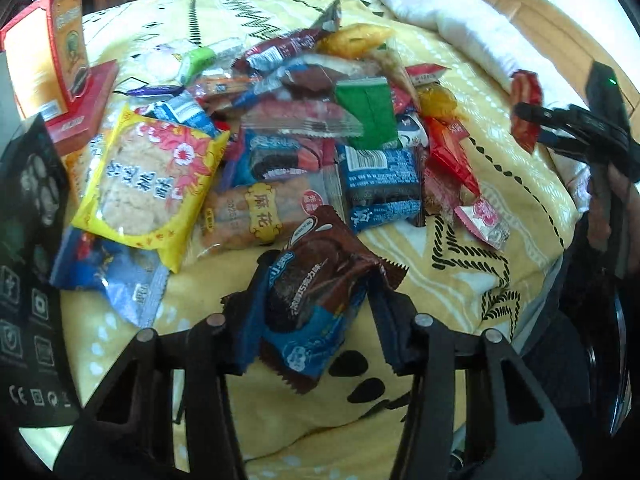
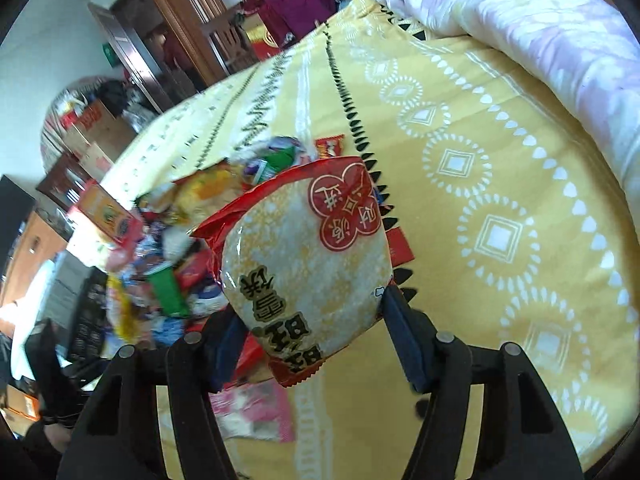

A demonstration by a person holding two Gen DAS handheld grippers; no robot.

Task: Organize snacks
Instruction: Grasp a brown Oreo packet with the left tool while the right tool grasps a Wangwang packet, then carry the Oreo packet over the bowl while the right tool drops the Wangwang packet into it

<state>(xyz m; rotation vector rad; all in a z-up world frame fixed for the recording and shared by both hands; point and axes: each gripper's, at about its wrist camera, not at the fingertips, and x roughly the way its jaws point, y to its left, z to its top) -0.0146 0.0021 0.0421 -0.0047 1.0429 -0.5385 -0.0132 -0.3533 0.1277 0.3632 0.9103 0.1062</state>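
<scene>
Left wrist view shows your left tongs closed on a brown-and-blue chocolate biscuit packet: the blue pads press its two long sides, and the packet sits tilted between them, its lower end hanging toward the camera over the yellow patterned bedspread. Just beyond the packet's far end lies the snack pile, a loose heap of wrapped snacks on the bed. At the pile's near left edge rests a yellow flowered cracker packet, and beside it a clear twist-pastry packet. A red box stands at the far left of the pile, and a black carton leans at the left edge.

At the right edge of that view your right tongs hold a red packet lifted clear of the bed, well apart from the pile.

From the right wrist view, the right tongs grip that red rice-cracker packet at its lower half, one pad on each side, so it stands up and hides much of the scene. The heap lies behind and left of it, blurred; single snacks there are hard to tell. A pink packet lies on the bedspread under the tongs, and a pale rolled quilt lines the far right.
</scene>
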